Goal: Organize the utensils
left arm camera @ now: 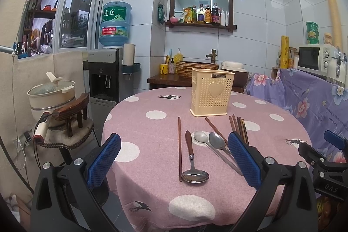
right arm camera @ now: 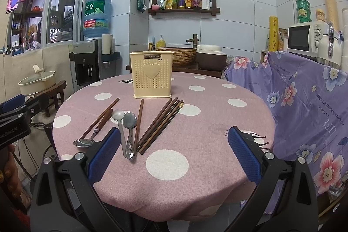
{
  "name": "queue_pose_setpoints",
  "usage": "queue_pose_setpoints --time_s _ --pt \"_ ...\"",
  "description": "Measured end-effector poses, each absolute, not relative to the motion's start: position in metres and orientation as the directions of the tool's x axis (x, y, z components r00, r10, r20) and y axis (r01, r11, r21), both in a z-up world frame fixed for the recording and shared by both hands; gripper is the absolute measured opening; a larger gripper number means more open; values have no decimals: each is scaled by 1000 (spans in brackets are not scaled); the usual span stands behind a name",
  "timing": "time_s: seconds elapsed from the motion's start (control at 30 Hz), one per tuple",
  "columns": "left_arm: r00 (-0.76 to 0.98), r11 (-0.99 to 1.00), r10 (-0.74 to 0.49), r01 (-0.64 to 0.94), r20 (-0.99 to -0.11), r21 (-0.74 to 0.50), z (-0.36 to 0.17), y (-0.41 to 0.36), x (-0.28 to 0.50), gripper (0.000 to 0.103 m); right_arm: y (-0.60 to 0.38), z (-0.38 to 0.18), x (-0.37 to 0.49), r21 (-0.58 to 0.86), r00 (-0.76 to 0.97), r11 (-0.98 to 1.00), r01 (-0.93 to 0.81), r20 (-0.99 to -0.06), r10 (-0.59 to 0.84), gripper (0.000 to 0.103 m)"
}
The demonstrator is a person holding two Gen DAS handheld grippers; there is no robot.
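A cream perforated utensil holder (left arm camera: 212, 92) (right arm camera: 151, 75) with a heart on its front stands upright at the middle of the round table. In front of it lie a wooden-handled spoon (left arm camera: 192, 160) (right arm camera: 95, 131), two steel spoons (left arm camera: 214, 142) (right arm camera: 126, 129), single brown chopsticks (left arm camera: 179, 147) (right arm camera: 139, 121) and a bundle of several chopsticks (left arm camera: 239, 127) (right arm camera: 161, 125). My left gripper (left arm camera: 174, 158) hovers open over the near edge, around the spoons. My right gripper (right arm camera: 174, 154) is open too, over bare cloth right of the utensils. Both hold nothing.
The table wears a pink polka-dot cloth (left arm camera: 156, 114) (right arm camera: 195, 119). A purple floral cover (right arm camera: 304, 101) drapes furniture on the right, with a microwave (right arm camera: 304, 38) on it. A stool with a pot (left arm camera: 52, 90) and a water dispenser (left arm camera: 104, 77) stand left; a basin counter (right arm camera: 178, 55) sits behind.
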State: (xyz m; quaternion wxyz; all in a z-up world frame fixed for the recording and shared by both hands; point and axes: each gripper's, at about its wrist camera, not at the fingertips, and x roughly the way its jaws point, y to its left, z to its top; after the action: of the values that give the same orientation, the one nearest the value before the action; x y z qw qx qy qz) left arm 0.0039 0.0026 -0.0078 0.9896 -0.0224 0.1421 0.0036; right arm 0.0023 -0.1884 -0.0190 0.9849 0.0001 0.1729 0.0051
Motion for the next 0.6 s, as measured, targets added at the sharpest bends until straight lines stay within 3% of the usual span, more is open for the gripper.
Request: queue_pose_setpoints --time_s 0.6 --pt "959 999 2 -14 -284 -40 -12 3 4 98 -187 -20 2 0 937 1000 -12 -350 12 97"
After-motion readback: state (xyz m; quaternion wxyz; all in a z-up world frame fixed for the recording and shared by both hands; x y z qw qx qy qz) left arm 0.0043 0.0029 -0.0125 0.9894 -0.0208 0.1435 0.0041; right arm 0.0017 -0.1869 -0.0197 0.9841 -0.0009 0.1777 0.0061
